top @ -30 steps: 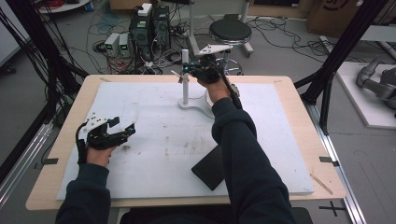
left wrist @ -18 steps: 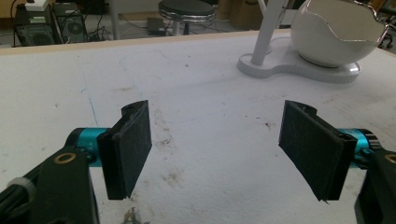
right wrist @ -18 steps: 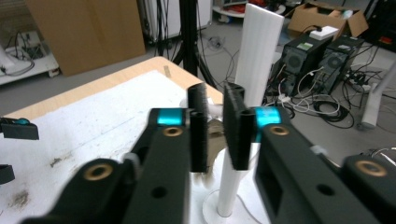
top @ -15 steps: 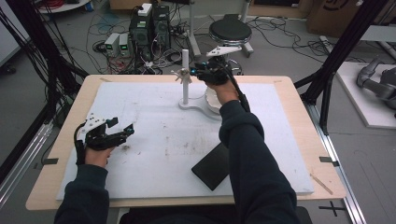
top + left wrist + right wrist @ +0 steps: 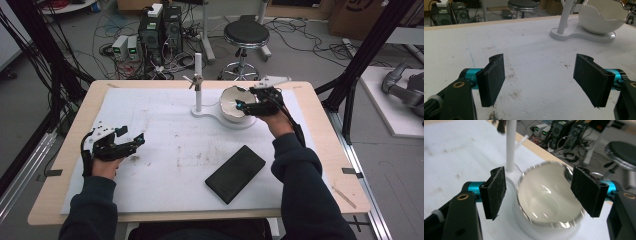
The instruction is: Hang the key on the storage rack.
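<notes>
At the far right of the counter [image 5: 150, 120], the white eggshell-shaped bowl [image 5: 231, 104] sits on its white stand base [image 5: 210, 113] — right tongs [image 5: 250, 104] just beside it, jaws just opened wide, empty; left tongs [image 5: 131, 142] well apart, open, empty.

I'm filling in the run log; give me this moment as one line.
right claw: jaws just opened, nothing between them, above white bowl | left claw: open, idle over table | phone: untouched
</notes>
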`<move>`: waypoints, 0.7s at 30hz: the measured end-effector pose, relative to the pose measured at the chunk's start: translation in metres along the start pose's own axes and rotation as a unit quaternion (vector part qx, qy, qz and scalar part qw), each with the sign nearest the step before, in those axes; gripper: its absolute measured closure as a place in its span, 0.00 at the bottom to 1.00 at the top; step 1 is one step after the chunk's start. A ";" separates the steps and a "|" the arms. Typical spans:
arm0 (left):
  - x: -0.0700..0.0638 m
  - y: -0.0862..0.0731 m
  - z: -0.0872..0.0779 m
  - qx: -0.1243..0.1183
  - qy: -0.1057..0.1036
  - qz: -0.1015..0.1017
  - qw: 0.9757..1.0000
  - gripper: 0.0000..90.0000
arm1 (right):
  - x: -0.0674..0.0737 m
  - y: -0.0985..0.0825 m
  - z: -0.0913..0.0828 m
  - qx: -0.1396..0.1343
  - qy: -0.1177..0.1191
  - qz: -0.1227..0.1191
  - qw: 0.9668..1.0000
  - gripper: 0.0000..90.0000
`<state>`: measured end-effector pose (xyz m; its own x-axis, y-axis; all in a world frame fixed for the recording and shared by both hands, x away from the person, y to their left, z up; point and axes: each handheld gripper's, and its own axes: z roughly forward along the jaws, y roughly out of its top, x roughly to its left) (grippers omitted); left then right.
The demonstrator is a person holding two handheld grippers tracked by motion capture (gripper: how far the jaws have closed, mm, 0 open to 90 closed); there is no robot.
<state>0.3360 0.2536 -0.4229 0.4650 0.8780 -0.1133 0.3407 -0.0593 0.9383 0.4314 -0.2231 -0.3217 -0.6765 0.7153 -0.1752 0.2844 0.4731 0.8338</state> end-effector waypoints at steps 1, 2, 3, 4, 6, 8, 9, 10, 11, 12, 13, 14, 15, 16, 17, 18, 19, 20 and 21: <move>0.000 0.000 0.000 -0.002 0.000 0.000 1.000 0.28 | 0.000 -0.007 -0.004 0.013 -0.006 -0.006 1.000 0.30; 0.000 0.000 0.000 -0.002 -0.001 -0.001 1.000 0.28 | 0.000 -0.025 -0.014 0.010 -0.014 -0.008 1.000 0.29; 0.000 0.000 0.000 -0.003 -0.001 -0.001 1.000 0.28 | 0.000 -0.025 -0.014 0.010 -0.014 -0.008 1.000 0.29; 0.000 0.000 0.000 -0.004 0.000 -0.002 1.000 0.28 | 0.000 -0.034 -0.019 0.010 -0.018 -0.005 1.000 0.28; 0.001 0.000 0.000 -0.005 0.000 -0.002 1.000 0.28 | -0.001 -0.051 -0.028 0.004 -0.025 0.013 1.000 0.25; 0.000 0.000 0.001 -0.008 -0.002 -0.004 1.000 0.28 | -0.002 -0.076 -0.040 -0.007 -0.029 0.040 0.999 0.24; 0.000 0.000 0.001 -0.008 -0.002 -0.004 1.000 0.28 | -0.002 -0.083 -0.043 -0.006 -0.032 0.046 0.998 0.24; 0.000 0.000 0.001 -0.007 -0.003 -0.003 1.000 0.28 | -0.002 -0.090 -0.045 -0.003 -0.031 0.051 0.998 0.24; 0.000 0.000 0.001 -0.007 -0.003 -0.003 1.000 0.28 | -0.002 -0.090 -0.045 -0.003 -0.031 0.051 0.998 0.24; 0.000 0.000 0.001 -0.006 -0.002 -0.002 1.000 0.28 | -0.002 -0.101 -0.047 0.006 -0.031 0.059 0.998 0.24; 0.000 0.000 0.001 -0.006 -0.002 -0.002 1.000 0.28 | -0.002 -0.105 -0.046 0.009 -0.030 0.062 0.998 0.24; -0.001 0.000 0.001 -0.006 -0.001 0.000 1.000 0.28 | -0.002 -0.105 -0.046 0.009 -0.030 0.062 0.998 0.24; -0.001 0.000 0.001 -0.006 -0.001 0.001 1.000 0.28 | -0.002 -0.108 -0.045 0.016 -0.031 0.063 0.997 0.24; -0.001 0.000 0.001 -0.006 -0.001 0.001 1.000 0.28 | -0.002 -0.111 -0.042 0.032 -0.028 0.060 0.997 0.24; -0.001 0.001 0.001 -0.004 0.001 0.005 1.000 0.28 | -0.001 -0.111 -0.041 0.038 -0.025 0.058 0.997 0.24; -0.002 0.001 0.001 -0.006 0.000 0.005 1.000 0.28 | 0.000 -0.111 -0.041 0.036 -0.025 0.053 0.998 0.24; -0.003 0.001 0.002 -0.006 -0.001 0.005 1.000 0.28 | 0.002 -0.111 -0.041 0.036 -0.023 0.051 0.998 0.24; -0.003 0.001 0.002 -0.006 -0.001 0.005 1.000 0.28 | 0.003 -0.110 -0.042 0.035 -0.024 0.047 0.998 0.24; -0.003 0.002 0.003 -0.006 -0.006 0.005 1.000 0.28 | 0.003 -0.110 -0.043 0.035 -0.024 0.047 0.998 0.24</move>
<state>0.3375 0.2489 -0.4221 0.4771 0.8721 -0.1083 0.3266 -0.0616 0.9432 0.3691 -0.2949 -0.3915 -0.6114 0.7815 -0.1244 0.3925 0.4360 0.8098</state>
